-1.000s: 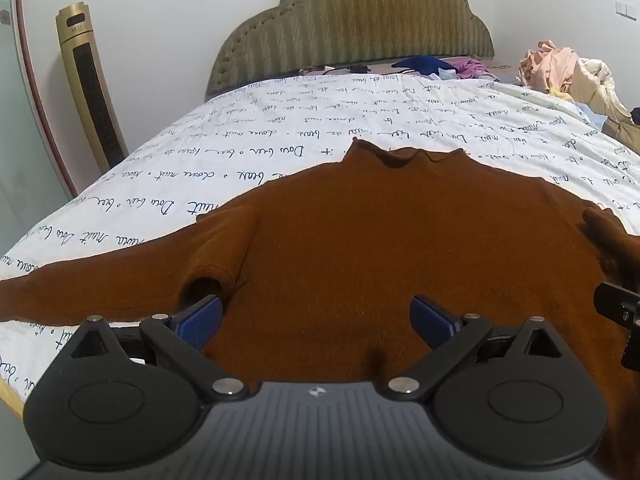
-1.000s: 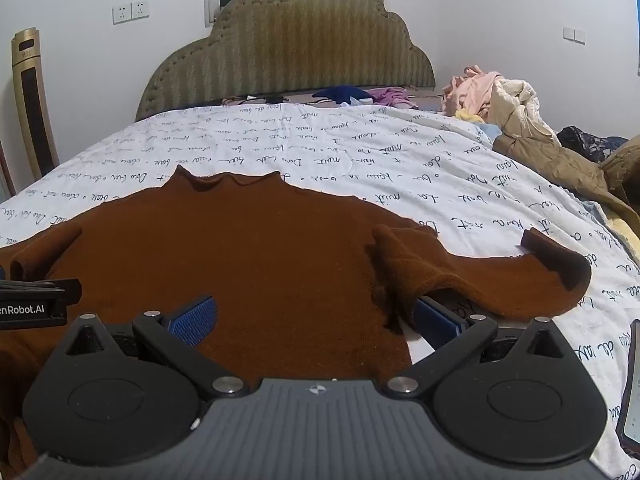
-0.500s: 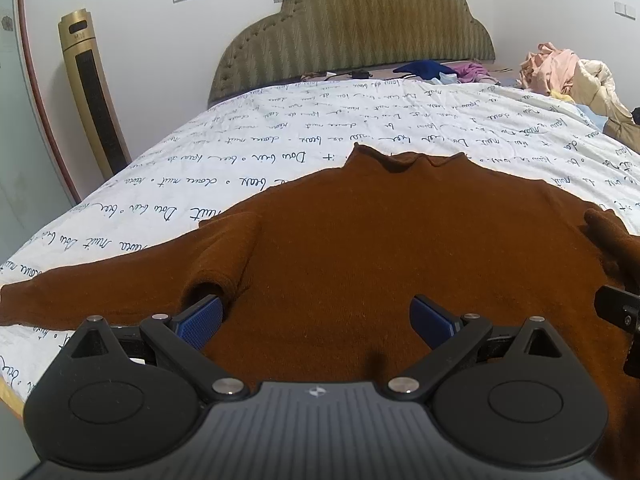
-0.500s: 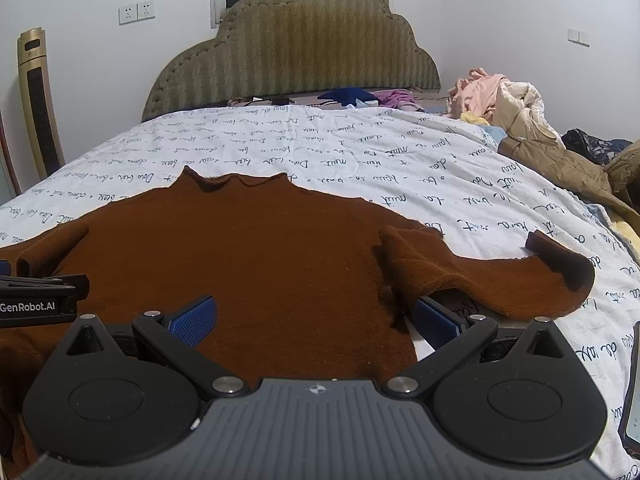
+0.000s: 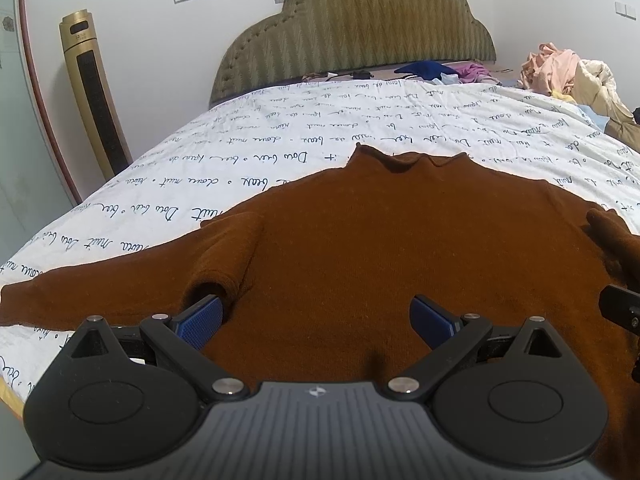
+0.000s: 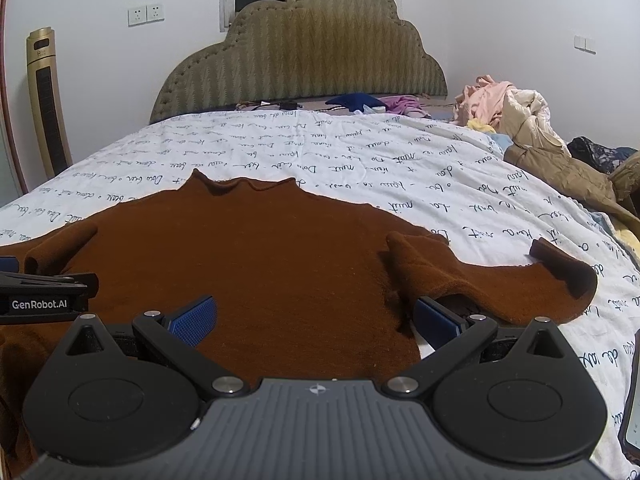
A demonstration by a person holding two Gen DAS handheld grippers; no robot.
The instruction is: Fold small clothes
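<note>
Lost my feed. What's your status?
Left claw open, right claw open, both low over brown sweater. Sweater spread flat on bed, unfolded. Nothing blocking.

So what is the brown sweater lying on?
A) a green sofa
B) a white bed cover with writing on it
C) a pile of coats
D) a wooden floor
B: the brown sweater lies spread flat on the white bed cover printed with dark handwriting.

A big bed (image 6: 400, 160) has a white cover with writing, a green headboard (image 6: 304, 48), a pile of clothes (image 6: 508, 108), and a gold fan (image 5: 94, 92) beside it
</note>
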